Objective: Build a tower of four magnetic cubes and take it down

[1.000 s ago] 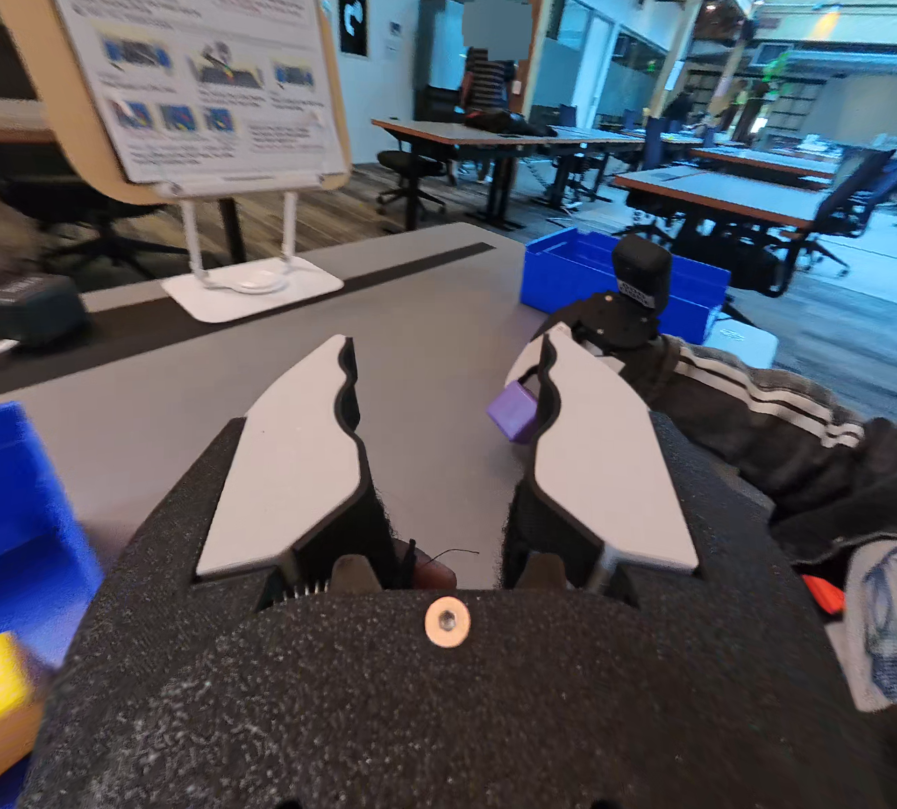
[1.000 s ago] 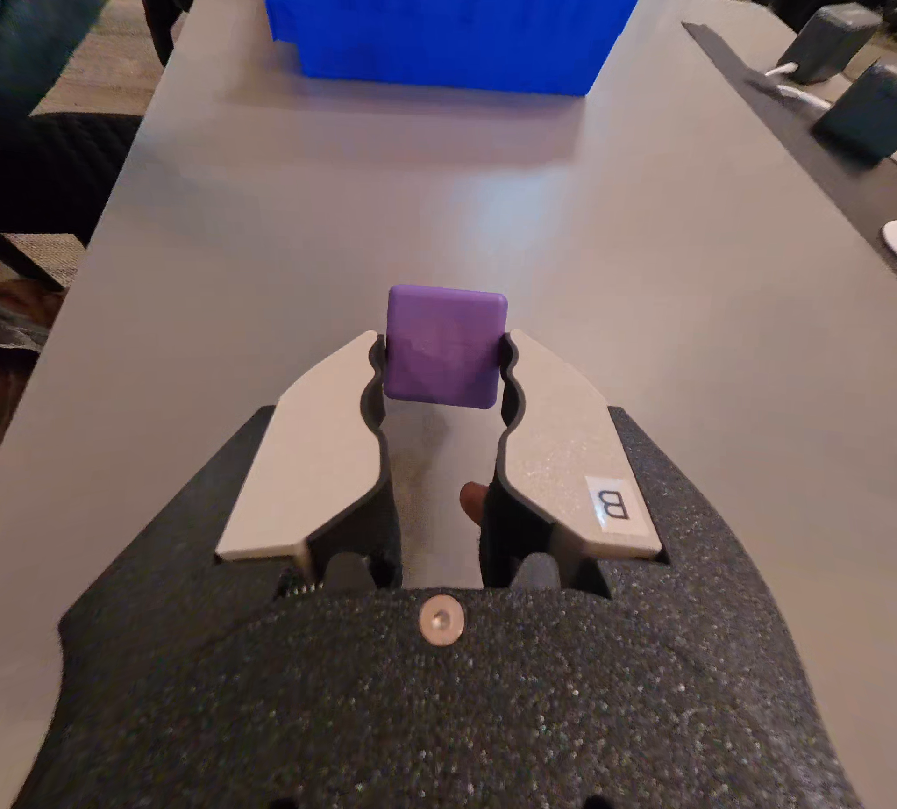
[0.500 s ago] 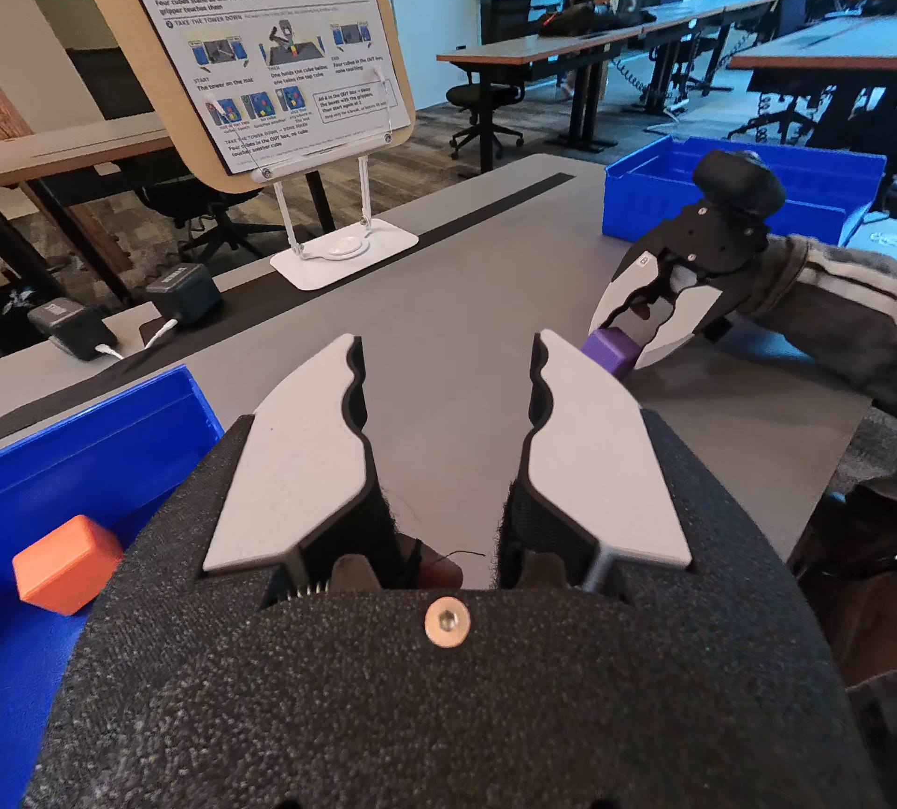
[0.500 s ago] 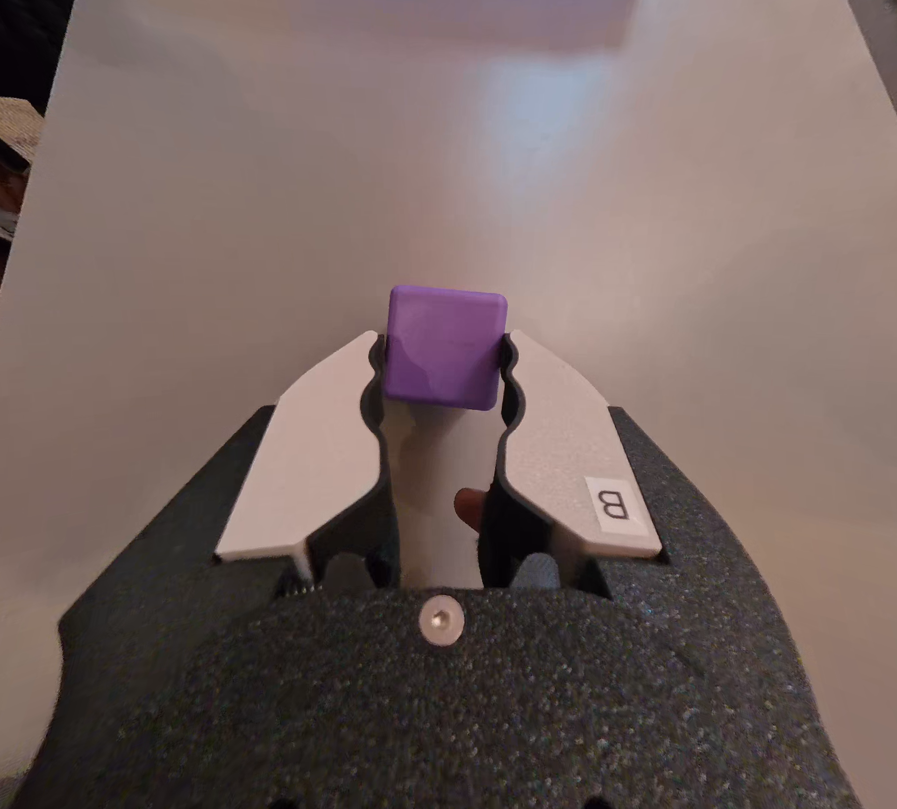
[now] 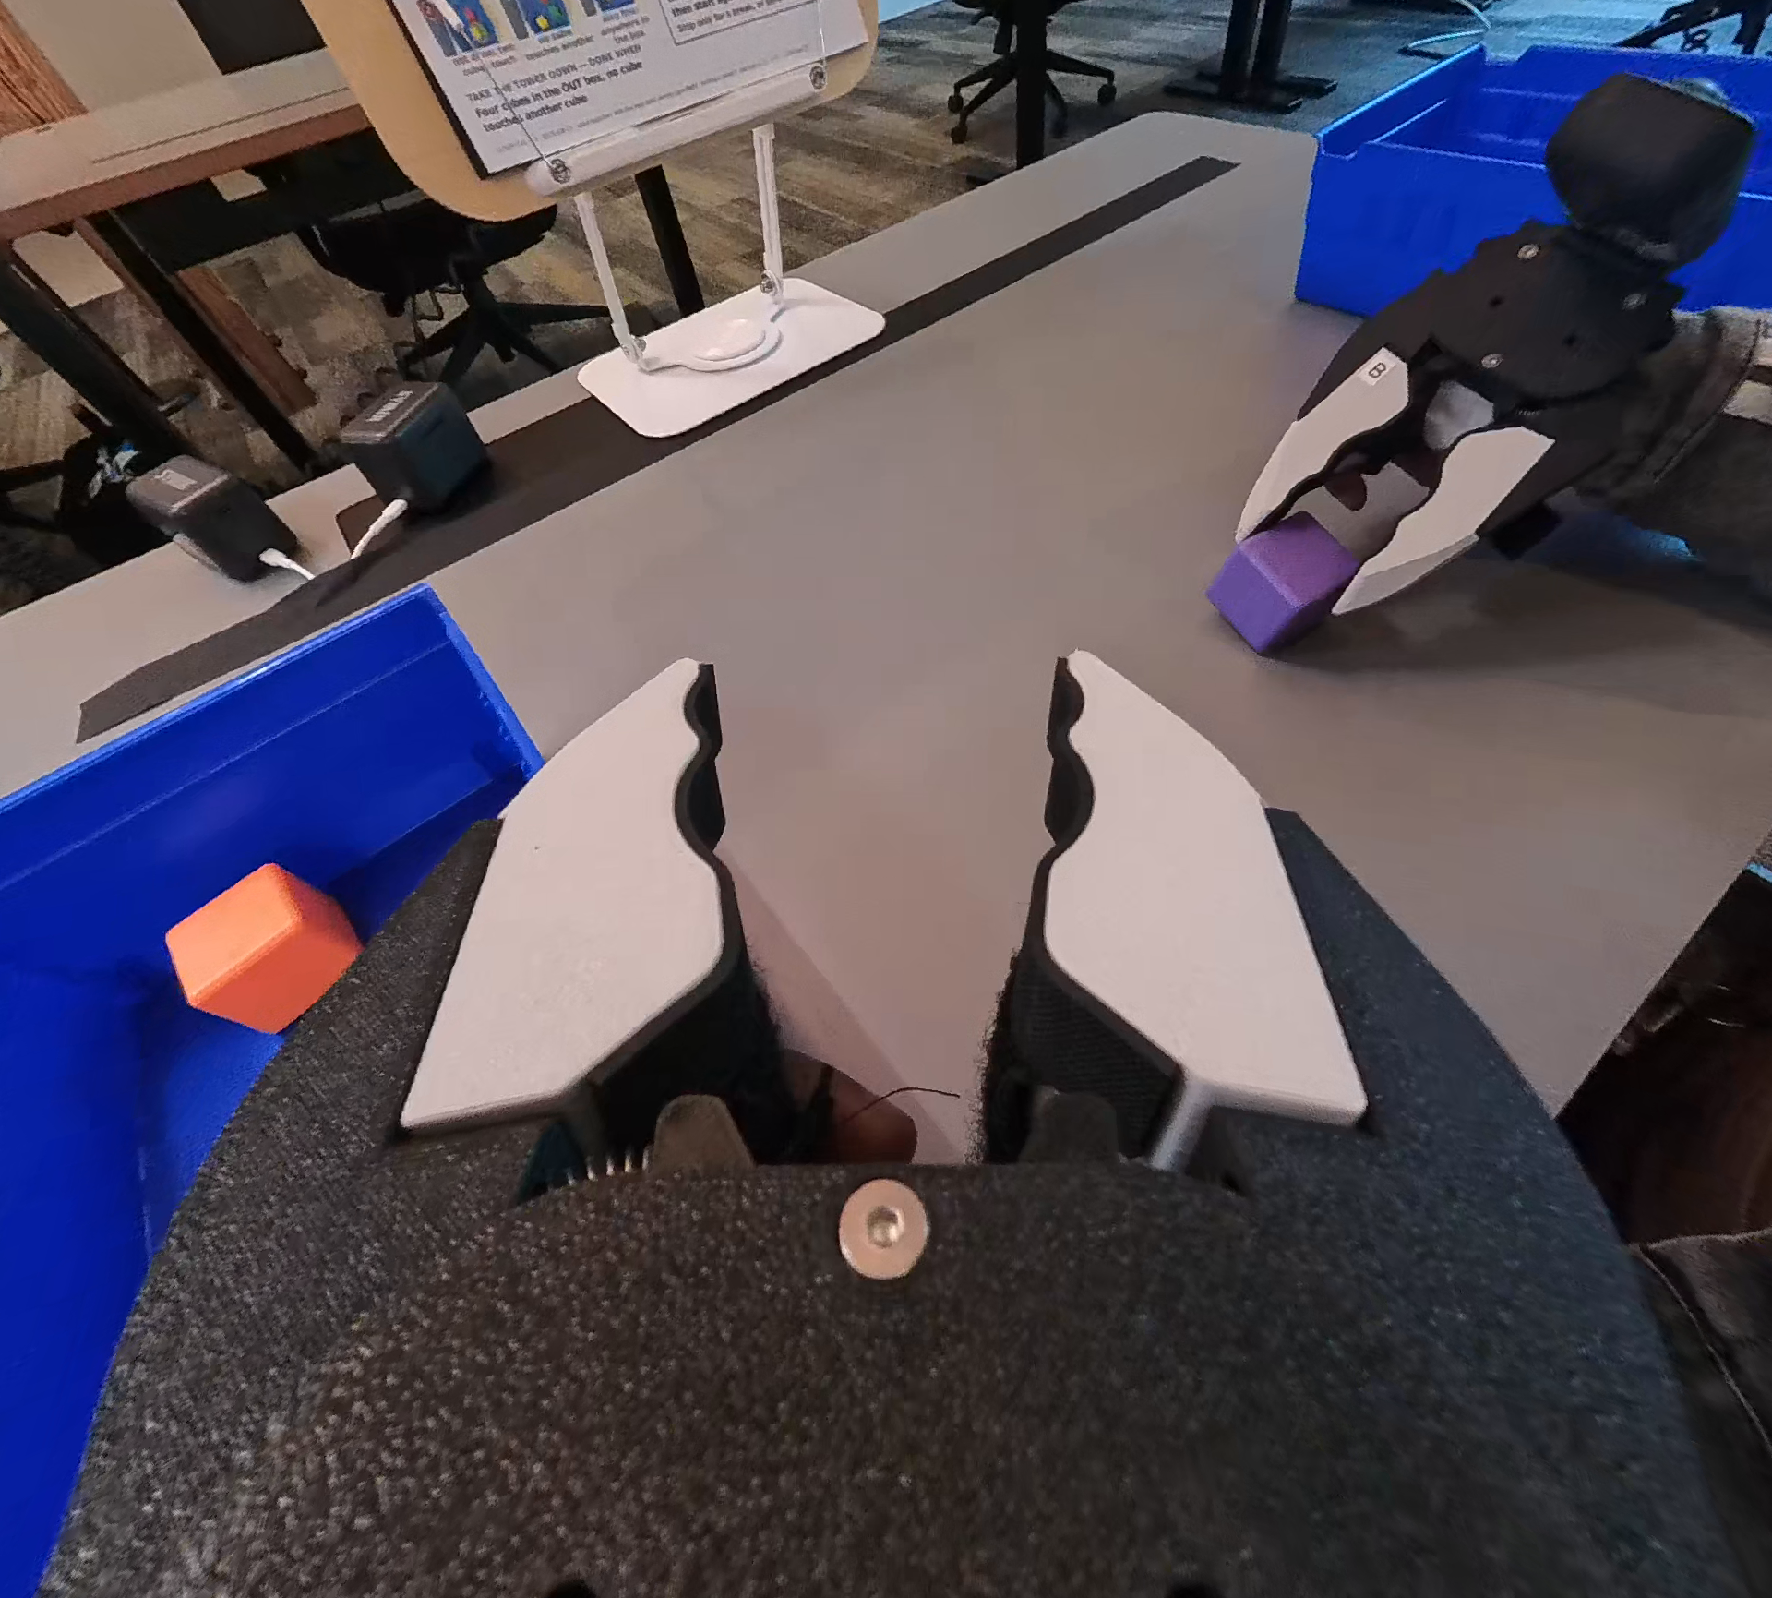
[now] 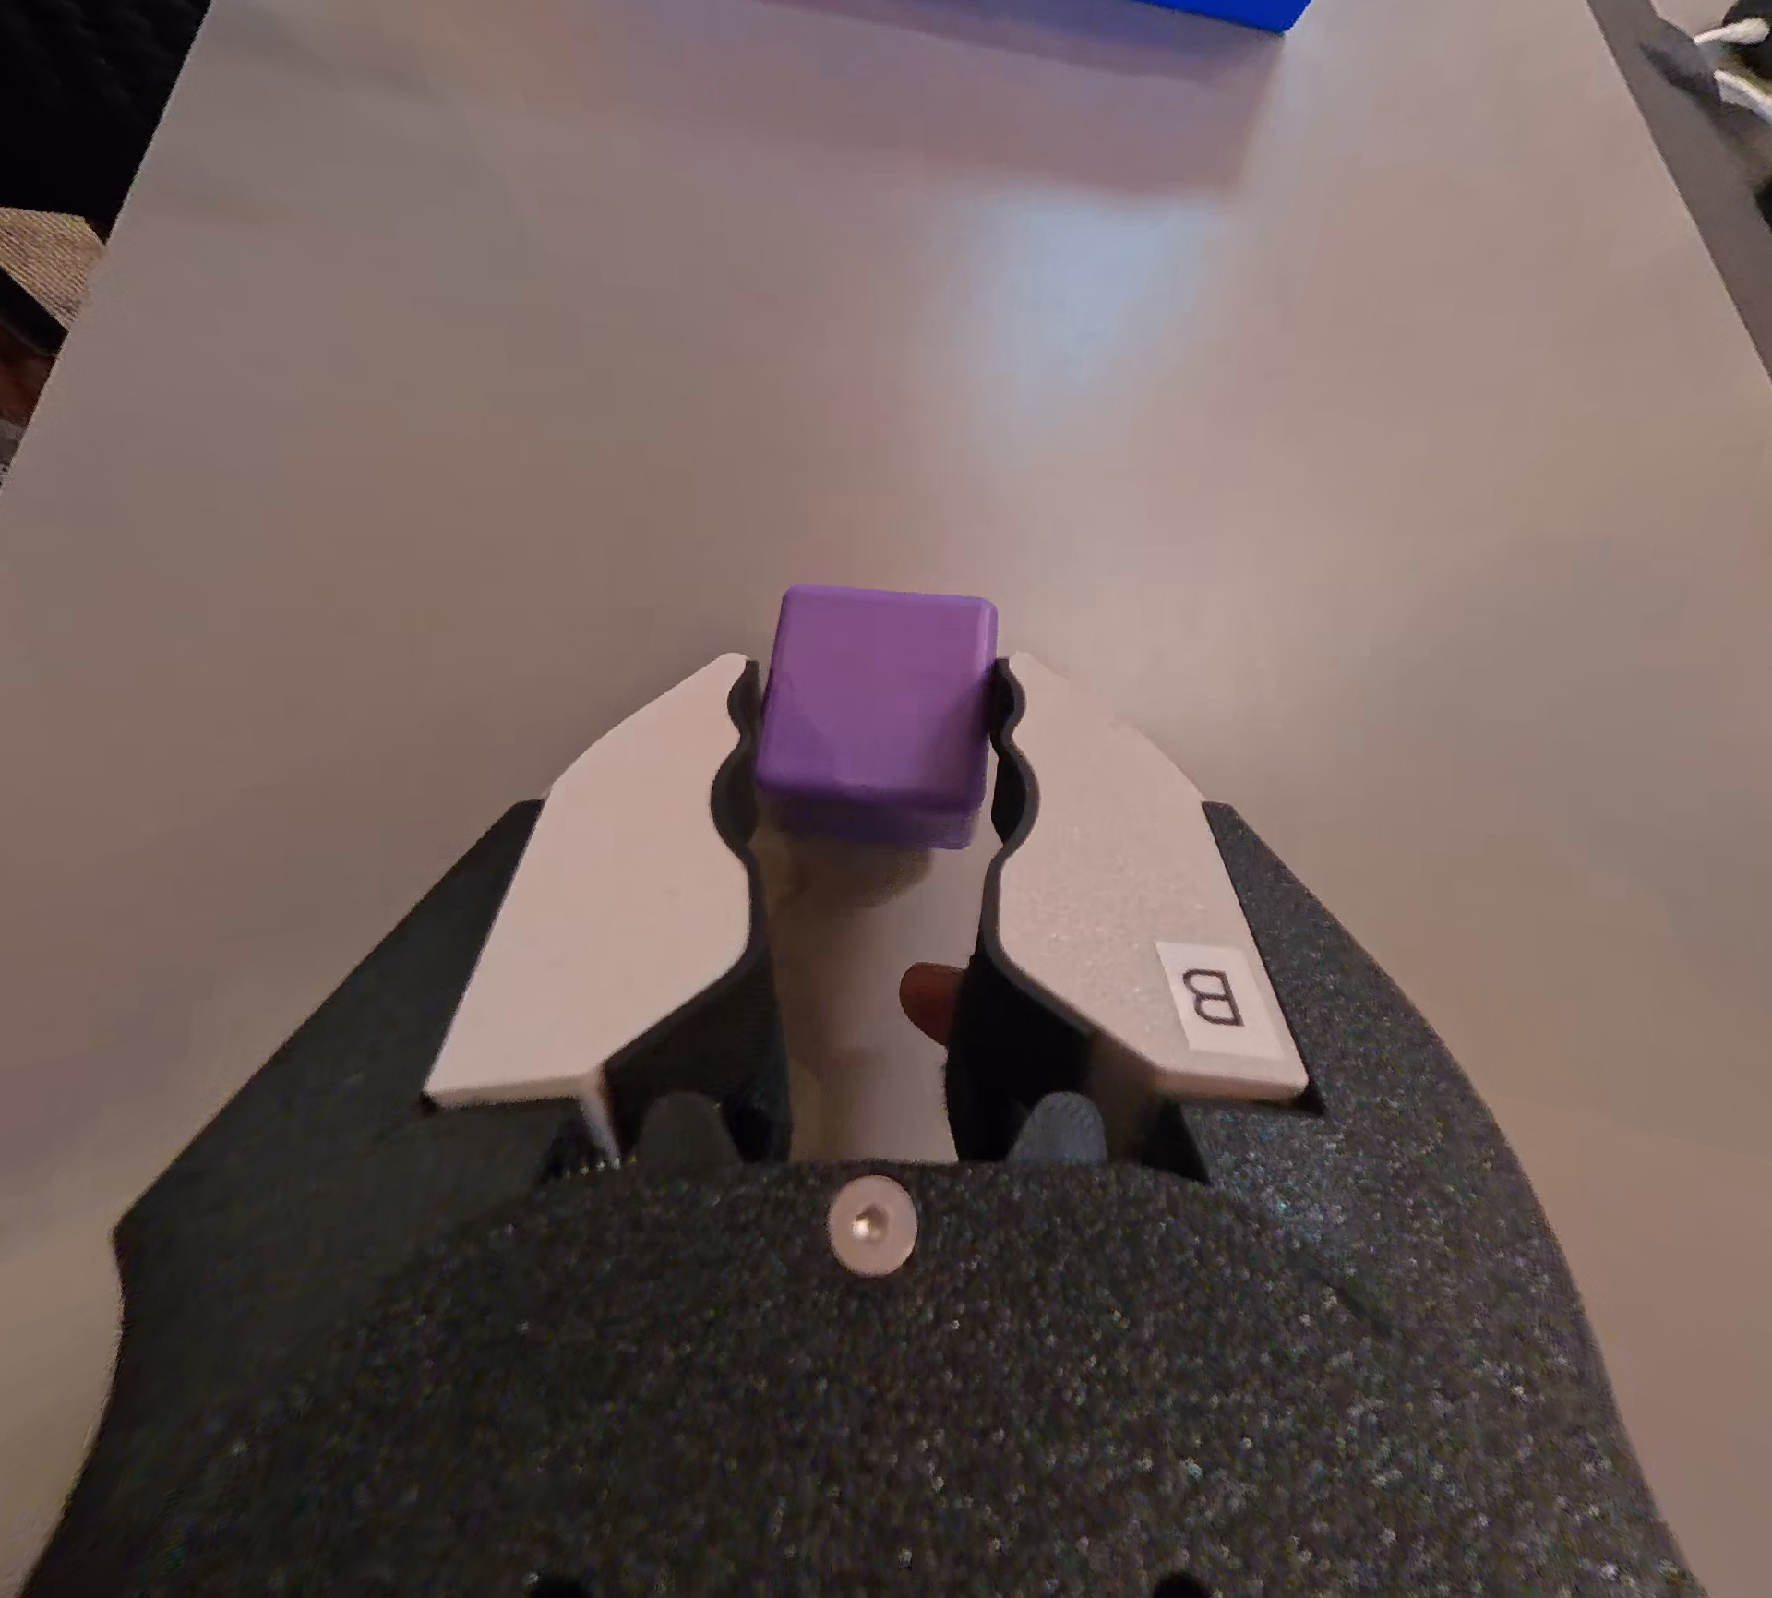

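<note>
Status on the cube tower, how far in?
Very early. Done: nothing stacked yet on the grey table. In hand: right tongs grip the purple cube, setting it on the table as the base. Left tongs open, empty. Left: orange cube sits in the blue bin; other cubes not visible.

My left gripper (image 5: 882, 746) now tilts down from the far office toward the grey table (image 5: 911, 516), and the blue plastic bin (image 5: 240, 746) with its orange cube (image 5: 259, 948) comes into view on the left. My right gripper (image 6: 874, 722) brings the small purple magnetic cube (image 6: 877, 713) down: in the left wrist view it now sits on the tabletop.
</note>
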